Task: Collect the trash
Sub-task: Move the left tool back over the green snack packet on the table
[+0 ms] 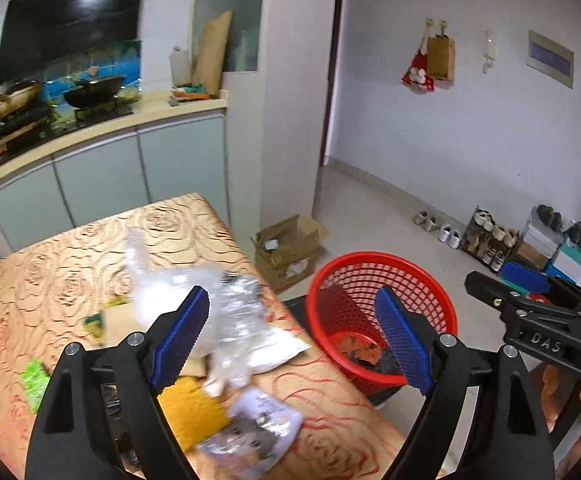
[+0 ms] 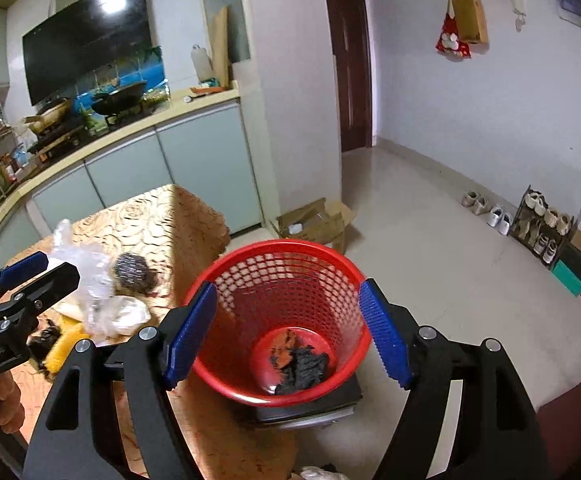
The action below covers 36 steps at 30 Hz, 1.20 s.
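Trash (image 1: 218, 312) lies mostly uncollected on my gold-patterned table (image 1: 50, 264): clear crumpled plastic, a yellow packet (image 1: 188, 408) and a printed wrapper (image 1: 250, 436). Only dark scraps (image 2: 302, 368) sit in the red mesh basket (image 2: 278, 280) beside the table's edge. My left gripper (image 1: 290, 336) and right gripper (image 2: 286, 332) both hang wide and empty.

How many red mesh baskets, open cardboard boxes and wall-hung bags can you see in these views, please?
red plastic mesh basket: 1
open brown cardboard box on the floor: 1
wall-hung bags: 2 (brown paper bag, red bag)
Total: 4
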### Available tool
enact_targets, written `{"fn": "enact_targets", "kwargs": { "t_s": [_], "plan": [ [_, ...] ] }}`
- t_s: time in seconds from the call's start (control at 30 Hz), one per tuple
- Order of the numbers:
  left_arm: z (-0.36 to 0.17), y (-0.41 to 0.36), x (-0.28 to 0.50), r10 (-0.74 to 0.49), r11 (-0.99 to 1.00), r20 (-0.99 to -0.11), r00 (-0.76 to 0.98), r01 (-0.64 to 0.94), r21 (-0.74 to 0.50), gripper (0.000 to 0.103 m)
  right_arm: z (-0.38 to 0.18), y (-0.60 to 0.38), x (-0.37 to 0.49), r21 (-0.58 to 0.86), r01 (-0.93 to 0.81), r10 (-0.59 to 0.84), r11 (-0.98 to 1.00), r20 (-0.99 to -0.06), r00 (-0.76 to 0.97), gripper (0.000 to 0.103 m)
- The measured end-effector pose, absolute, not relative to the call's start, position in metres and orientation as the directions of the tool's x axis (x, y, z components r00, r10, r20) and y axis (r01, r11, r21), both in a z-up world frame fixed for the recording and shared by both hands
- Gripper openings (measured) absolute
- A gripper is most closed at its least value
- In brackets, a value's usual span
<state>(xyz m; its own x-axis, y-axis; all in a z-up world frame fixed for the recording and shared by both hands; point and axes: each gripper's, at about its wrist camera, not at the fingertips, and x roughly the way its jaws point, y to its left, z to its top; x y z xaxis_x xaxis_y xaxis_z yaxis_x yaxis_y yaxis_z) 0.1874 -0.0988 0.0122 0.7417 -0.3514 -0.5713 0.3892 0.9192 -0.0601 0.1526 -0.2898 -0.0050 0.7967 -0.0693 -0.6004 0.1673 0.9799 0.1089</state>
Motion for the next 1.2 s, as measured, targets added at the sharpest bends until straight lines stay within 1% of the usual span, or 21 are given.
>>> {"fn": "enact_targets", "kwargs": {
  "t_s": [0.17,0.43,0.87,1.0,1.07,1.2],
  "plan": [
    [0.020,-0.066,0.175,-0.308,0.941,-0.555,0.773,0.335,-0.055,0.085,0.004,-0.273,0.144,0.122,0.139,-0.043,0.983,-0.580,0.813,0.074],
    [0.023,-0.003,0.159,-0.208,0.975,-0.539,0.816,0.215,-0.051,0.085,0.011,-0.243,0.137,0.123,0.078,0.006,0.989,-0.569,0.823,0.074],
    [0.018,0.102,0.143,0.002,1.000,-0.542,0.841,-0.007,-0.007,0.087,0.015,-0.197,0.137,0.108,-0.015,0.074,0.994,-0.565,0.822,0.076],
    [0.010,0.128,0.141,0.086,0.996,-0.547,0.833,-0.076,0.041,0.089,0.015,-0.188,0.138,0.105,-0.035,0.089,0.994,-0.566,0.819,0.076],
    [0.003,0.137,0.141,0.090,0.996,-0.559,0.824,-0.073,0.054,0.090,0.015,-0.185,0.138,0.104,-0.041,0.094,0.994,-0.566,0.819,0.077],
    [-0.021,0.149,0.146,0.050,0.998,-0.615,0.787,-0.023,0.052,0.091,0.017,-0.177,0.141,0.099,-0.054,0.101,0.994,-0.568,0.817,0.077]
  ]
}}
